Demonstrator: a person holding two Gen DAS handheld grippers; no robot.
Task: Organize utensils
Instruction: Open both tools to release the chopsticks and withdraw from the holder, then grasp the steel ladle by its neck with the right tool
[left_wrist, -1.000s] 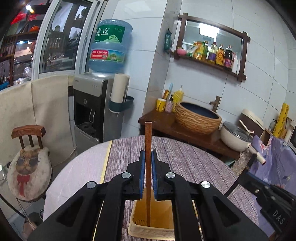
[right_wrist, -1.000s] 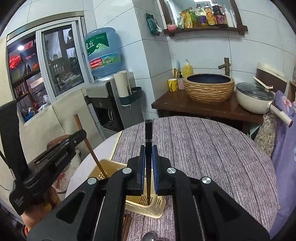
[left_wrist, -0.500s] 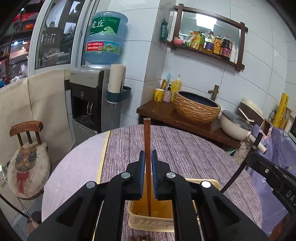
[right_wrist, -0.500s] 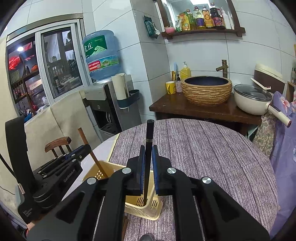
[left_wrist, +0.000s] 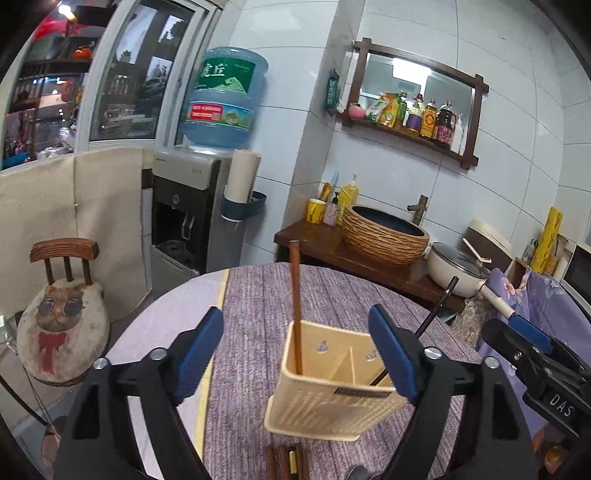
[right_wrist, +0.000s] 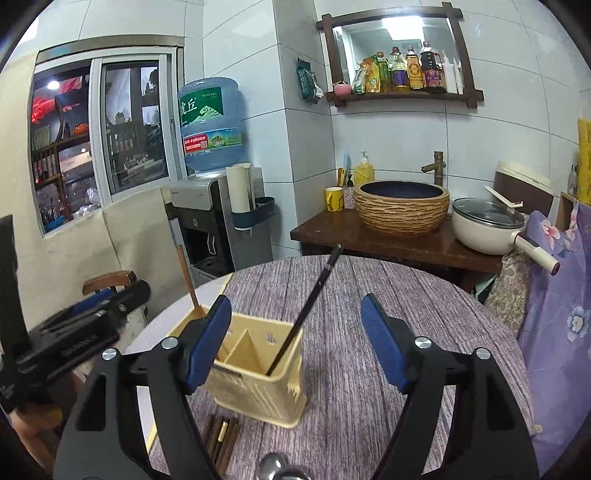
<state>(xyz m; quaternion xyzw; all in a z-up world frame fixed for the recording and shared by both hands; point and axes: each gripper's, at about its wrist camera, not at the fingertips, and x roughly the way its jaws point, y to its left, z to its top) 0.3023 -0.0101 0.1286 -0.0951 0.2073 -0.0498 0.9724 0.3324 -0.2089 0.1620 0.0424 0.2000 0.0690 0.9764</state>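
Note:
A cream plastic utensil holder (left_wrist: 332, 398) (right_wrist: 258, 384) with two compartments stands on the purple table cloth. A brown wooden utensil (left_wrist: 295, 306) (right_wrist: 188, 284) stands in its left compartment. A black utensil (left_wrist: 432, 317) (right_wrist: 306, 314) leans in the right compartment. My left gripper (left_wrist: 295, 354) is open and empty, above and just short of the holder. My right gripper (right_wrist: 295, 343) is open and empty, also just above the holder. Brown chopsticks (left_wrist: 288, 461) (right_wrist: 221, 439) lie on the cloth in front of the holder. A metal spoon bowl (right_wrist: 273, 465) shows at the bottom edge.
The round table (right_wrist: 369, 295) has a pale strip on its left. Behind it stand a dark wooden counter (right_wrist: 388, 240) with a woven basin (right_wrist: 402, 206), a white pot (right_wrist: 487, 229), a water dispenser (left_wrist: 192, 206) and a small cat-cushion chair (left_wrist: 62, 317).
Both grippers opened and let go of their utensils, which now stand in the holder. Both grippers pulled back and up from the holder.

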